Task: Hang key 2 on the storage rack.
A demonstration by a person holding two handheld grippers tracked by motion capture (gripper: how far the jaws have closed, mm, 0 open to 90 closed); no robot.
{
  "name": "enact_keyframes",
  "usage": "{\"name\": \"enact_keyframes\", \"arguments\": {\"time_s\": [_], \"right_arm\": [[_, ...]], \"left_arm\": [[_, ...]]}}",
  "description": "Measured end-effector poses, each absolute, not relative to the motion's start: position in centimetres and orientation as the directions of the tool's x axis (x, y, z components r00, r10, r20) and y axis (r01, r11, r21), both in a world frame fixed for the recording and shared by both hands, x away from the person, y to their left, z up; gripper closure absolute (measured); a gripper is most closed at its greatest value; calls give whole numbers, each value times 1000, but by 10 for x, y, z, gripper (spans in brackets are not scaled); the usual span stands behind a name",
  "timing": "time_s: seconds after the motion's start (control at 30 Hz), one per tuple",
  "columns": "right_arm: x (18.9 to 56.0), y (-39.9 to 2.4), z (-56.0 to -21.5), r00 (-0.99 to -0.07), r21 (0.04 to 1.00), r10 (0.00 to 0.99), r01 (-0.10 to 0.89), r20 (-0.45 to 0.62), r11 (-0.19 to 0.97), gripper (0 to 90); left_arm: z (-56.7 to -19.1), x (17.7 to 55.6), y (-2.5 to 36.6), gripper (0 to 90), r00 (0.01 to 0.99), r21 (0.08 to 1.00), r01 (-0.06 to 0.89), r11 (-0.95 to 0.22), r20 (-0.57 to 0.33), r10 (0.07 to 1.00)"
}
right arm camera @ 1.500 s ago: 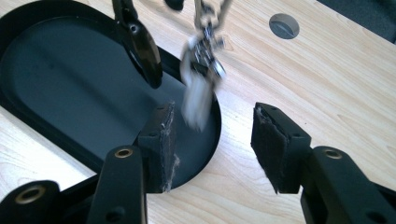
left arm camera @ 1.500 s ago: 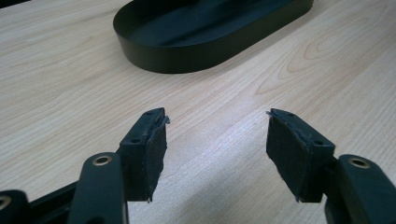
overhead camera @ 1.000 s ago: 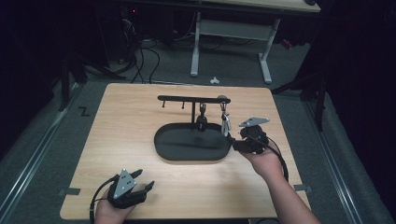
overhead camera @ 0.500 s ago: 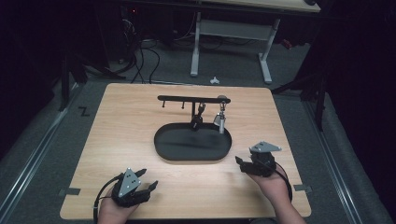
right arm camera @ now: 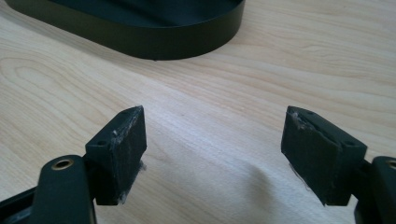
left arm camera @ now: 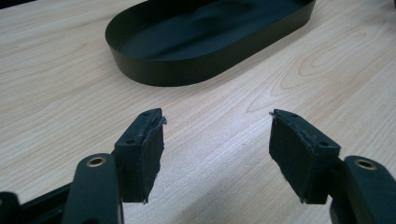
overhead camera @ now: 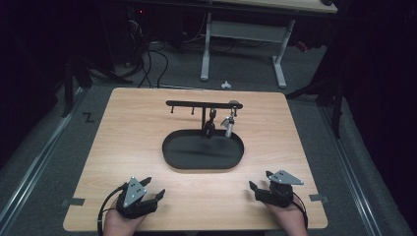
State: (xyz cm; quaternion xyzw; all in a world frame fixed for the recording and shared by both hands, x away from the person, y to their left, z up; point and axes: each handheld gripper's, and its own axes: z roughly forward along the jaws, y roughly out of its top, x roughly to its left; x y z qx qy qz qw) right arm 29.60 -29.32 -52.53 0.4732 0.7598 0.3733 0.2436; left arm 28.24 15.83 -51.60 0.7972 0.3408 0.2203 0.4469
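Black oval tray (overhead camera: 203, 157) sits mid-tabletop (overhead camera: 123, 137) under a hook rack (overhead camera: 203, 104) holding two hanging pieces; left gripper (overhead camera: 147, 194) and right gripper (overhead camera: 260, 181) rest near the front edge, jaws apart, empty, right just opening, bare wood between

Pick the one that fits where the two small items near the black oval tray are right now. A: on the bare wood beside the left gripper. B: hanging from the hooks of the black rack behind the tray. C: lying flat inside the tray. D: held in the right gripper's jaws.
B: the dark item and the silvery item hang from the black rack at the back edge of the oval tray.
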Motion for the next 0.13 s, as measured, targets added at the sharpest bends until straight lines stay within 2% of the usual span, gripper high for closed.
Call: {"name": "enact_keyframes", "arguments": {"time_s": [0.13], "right_arm": [[296,-293,-526,-428,799,904,542,-4,261,226]], "left_arm": [[-516,283,159,359,672,860,346,-374,50,739]]}}
